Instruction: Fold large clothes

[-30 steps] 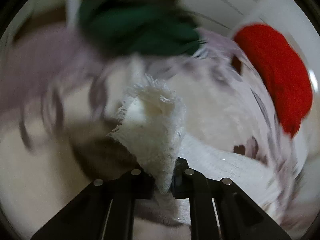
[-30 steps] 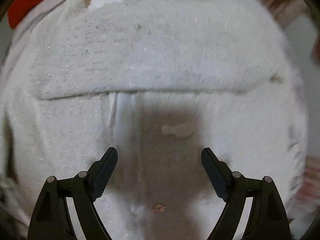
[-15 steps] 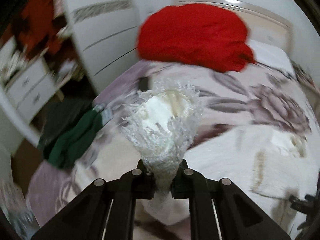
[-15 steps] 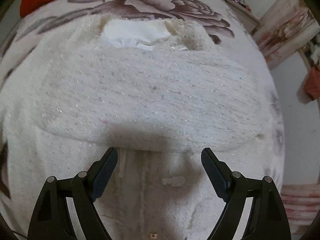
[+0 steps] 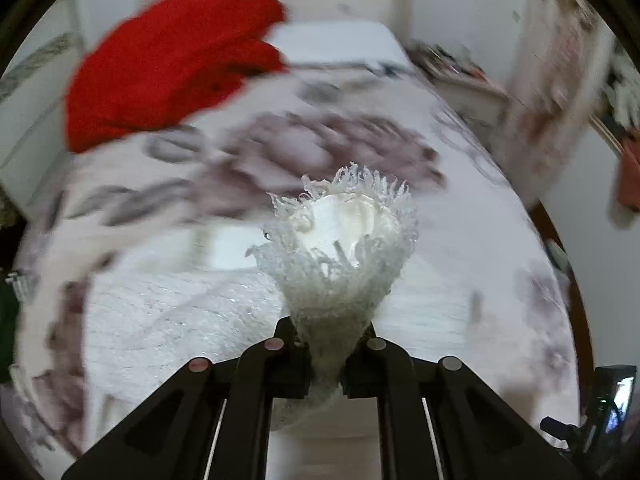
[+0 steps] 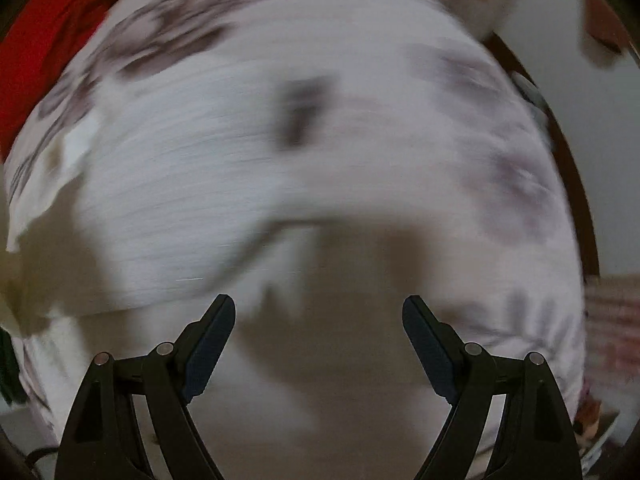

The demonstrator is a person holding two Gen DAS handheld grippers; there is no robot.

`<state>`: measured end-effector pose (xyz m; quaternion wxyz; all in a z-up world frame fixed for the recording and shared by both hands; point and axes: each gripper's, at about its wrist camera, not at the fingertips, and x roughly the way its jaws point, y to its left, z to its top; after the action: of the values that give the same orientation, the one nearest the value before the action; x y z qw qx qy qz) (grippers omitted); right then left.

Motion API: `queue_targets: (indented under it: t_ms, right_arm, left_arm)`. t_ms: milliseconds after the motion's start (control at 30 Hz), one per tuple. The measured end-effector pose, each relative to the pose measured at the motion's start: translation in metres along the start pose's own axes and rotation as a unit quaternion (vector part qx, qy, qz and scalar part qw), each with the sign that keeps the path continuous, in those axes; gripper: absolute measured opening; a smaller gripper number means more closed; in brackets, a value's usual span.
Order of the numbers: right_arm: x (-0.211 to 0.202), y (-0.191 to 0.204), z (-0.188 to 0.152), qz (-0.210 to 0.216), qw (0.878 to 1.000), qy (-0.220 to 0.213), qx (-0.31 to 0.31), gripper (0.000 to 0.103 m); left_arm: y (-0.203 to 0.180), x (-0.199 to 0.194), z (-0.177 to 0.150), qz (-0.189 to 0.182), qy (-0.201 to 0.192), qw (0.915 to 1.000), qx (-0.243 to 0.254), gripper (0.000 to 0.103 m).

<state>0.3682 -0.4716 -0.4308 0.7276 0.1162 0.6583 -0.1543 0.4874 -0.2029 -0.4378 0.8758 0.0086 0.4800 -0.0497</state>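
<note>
A fluffy white knitted garment [image 5: 168, 312] lies spread on a bed with a floral cover [image 5: 320, 148]. My left gripper [image 5: 325, 354] is shut on a bunched, fringed corner of that garment [image 5: 340, 248], which stands up between its fingers. In the right wrist view the same white garment [image 6: 192, 168] fills the blurred middle. My right gripper [image 6: 319, 320] hangs open above it, pointing down, with nothing between its fingers.
A red garment [image 5: 168, 60] lies at the head of the bed, seen again as the red garment [image 6: 36, 52] at the upper left. The bed's dark wooden edge [image 6: 568, 176] runs down the right. A curtain [image 5: 560, 80] hangs beyond it. A dark device [image 5: 612, 396] shows at lower right.
My left gripper swung across the bed with the garment's corner still pinched; the green clothes left view and the red garment shifted left. My right gripper slid right, still open.
</note>
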Motion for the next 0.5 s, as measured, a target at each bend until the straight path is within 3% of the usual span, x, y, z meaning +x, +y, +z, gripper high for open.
queue_targets:
  t_ms: [67,133,200,233,267,333,433,500]
  right_arm:
    - [0.000,-0.037,0.002,-0.009,1.000,0.005,0.018,0.087]
    - [0.001,-0.067,0.002,-0.006,0.999,0.012,0.036,0.087]
    - [0.002,-0.091,0.003,0.014,0.998,0.018,0.055,0.087]
    - [0.002,-0.103,0.004,0.034,0.997,0.025,0.066,0.087]
    - [0.001,-0.111,0.005,0.056,0.995,0.032,0.075,0.087]
    - [-0.002,-0.121,0.004,0.101,0.990,0.042,0.089,0.087]
    - [-0.008,-0.126,0.007,0.182,0.976,0.054,0.106,0.087]
    - [-0.013,-0.117,0.012,0.232,0.965,0.059,0.110,0.087]
  left_arm:
    - [-0.029,0.020,-0.006,-0.013,0.032,0.9993,0.009,0.009]
    - [-0.049,0.039,-0.012,0.000,0.068,0.9976,0.016,0.013]
    - [-0.057,0.052,-0.020,0.006,0.089,0.9957,0.022,0.025]
    - [-0.057,0.055,-0.023,-0.001,0.102,0.9944,0.028,0.043]
    - [-0.059,0.054,-0.025,-0.011,0.107,0.9938,0.029,0.068]
    - [-0.050,0.047,-0.025,-0.033,0.105,0.9936,0.022,0.089]
    - [-0.021,0.018,-0.032,-0.016,0.092,0.9956,0.009,0.089]
    - [0.015,-0.004,-0.038,0.021,0.087,0.9959,-0.005,0.089]
